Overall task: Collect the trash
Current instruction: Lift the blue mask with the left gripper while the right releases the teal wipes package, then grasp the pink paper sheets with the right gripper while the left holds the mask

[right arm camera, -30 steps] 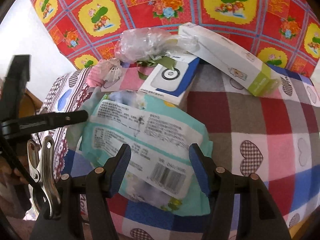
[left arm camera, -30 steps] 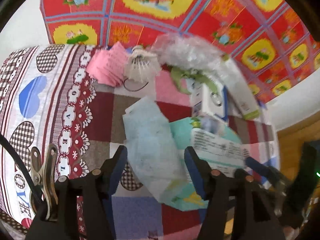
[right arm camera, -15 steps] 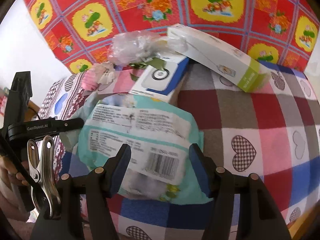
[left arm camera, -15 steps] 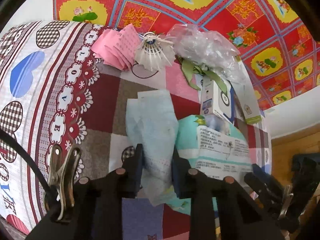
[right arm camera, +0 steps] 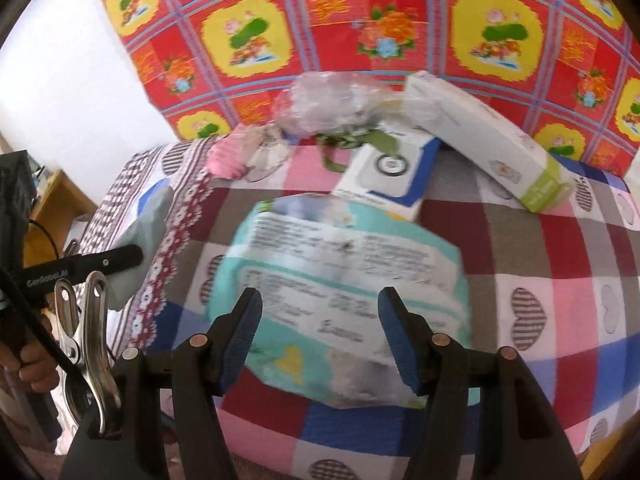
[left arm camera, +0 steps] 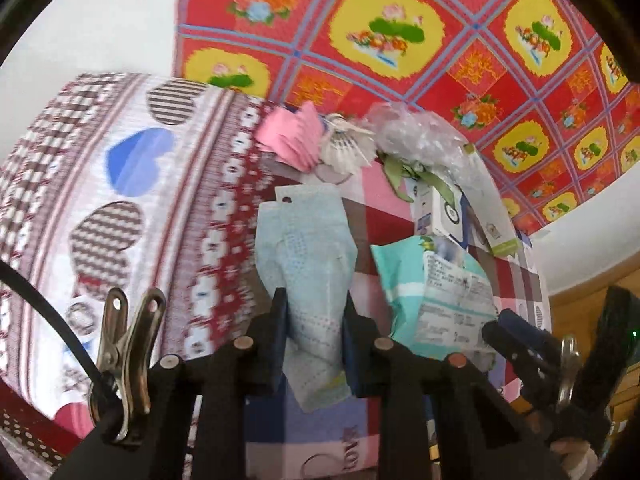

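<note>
left view: my left gripper (left arm camera: 314,336) has its jaws clamped on the pale blue face mask (left arm camera: 308,264), lower centre, long axis running up-frame.
right view: right gripper (right arm camera: 320,336) jaws open, straddling the teal wipes pack (right arm camera: 344,292) at frame centre without pinching; pack crumpled, lying crosswise on the checked bedsheet (right arm camera: 560,280).
</note>
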Tool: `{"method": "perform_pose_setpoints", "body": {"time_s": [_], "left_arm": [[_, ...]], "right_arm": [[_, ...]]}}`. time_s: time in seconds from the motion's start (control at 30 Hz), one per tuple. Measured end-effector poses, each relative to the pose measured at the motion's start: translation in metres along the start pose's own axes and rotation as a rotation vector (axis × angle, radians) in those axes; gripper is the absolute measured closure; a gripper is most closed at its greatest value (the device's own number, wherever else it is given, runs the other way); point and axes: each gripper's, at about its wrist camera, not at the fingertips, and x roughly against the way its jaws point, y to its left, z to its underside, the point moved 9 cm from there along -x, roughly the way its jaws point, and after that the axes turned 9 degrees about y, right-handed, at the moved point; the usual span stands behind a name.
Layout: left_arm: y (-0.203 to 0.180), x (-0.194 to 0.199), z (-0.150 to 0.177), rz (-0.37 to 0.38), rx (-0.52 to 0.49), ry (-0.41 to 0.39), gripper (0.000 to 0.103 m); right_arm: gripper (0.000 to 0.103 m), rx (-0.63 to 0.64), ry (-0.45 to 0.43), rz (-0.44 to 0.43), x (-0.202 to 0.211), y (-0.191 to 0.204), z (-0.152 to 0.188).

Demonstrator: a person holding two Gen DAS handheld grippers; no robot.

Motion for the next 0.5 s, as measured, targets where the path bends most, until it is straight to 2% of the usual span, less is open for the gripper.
{"method": "perform_pose_setpoints", "body": {"time_s": [0.17, 0.37, 0.5], "left_arm": [[0.030, 0.021, 0.010, -0.025, 0.033, -0.019, 0.079], [0.073, 0.052, 0.019, -0.065, 0.068, -0.057, 0.079], [0.102, 0.073, 0.027, -0.081, 0.082, -0.079, 0.079]], "right_arm": [[0.040, 0.053, -0.008, -0.015, -0.009, 0.038, -0.011], [0.040, 0.048, -0.007, -0.044, -0.022, 0.081, -0.021], [0.040, 0.047, -0.027, -0.025, -0.031, 0.112, -0.032]]}}
